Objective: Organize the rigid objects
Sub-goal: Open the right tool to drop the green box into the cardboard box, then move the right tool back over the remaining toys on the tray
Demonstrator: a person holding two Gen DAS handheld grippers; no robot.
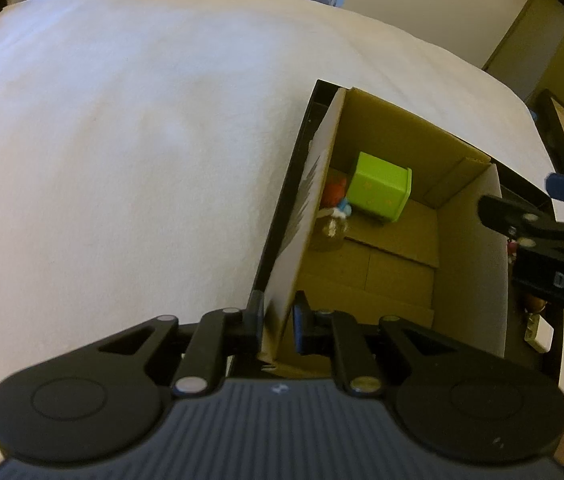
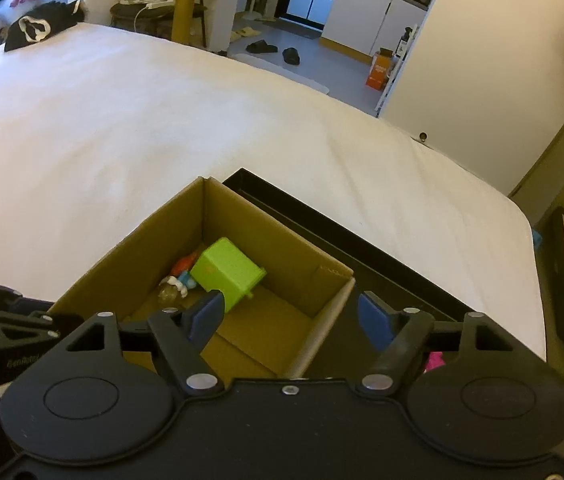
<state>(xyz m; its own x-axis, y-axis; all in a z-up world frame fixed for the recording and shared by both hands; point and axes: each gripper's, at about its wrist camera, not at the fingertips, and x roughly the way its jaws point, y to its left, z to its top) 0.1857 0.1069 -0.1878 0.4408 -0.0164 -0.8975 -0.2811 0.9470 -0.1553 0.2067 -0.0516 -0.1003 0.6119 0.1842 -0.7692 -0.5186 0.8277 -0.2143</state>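
black fingers of the left gripper (image 1: 278, 326) pinch the near wall of the cardboard box (image 1: 470, 264), steadying it. the right gripper (image 2: 290, 318) hangs spread and empty over the far wall. inside, at the back corner, lie a green cube (image 2: 228, 272), a small figure (image 2: 180, 282) and something orange. likely best: hold the wall firm, no twisting, while the right fetches more.

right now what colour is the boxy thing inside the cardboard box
Lime green. The boxy thing shows best in the left wrist view, lying in the cardboard box.
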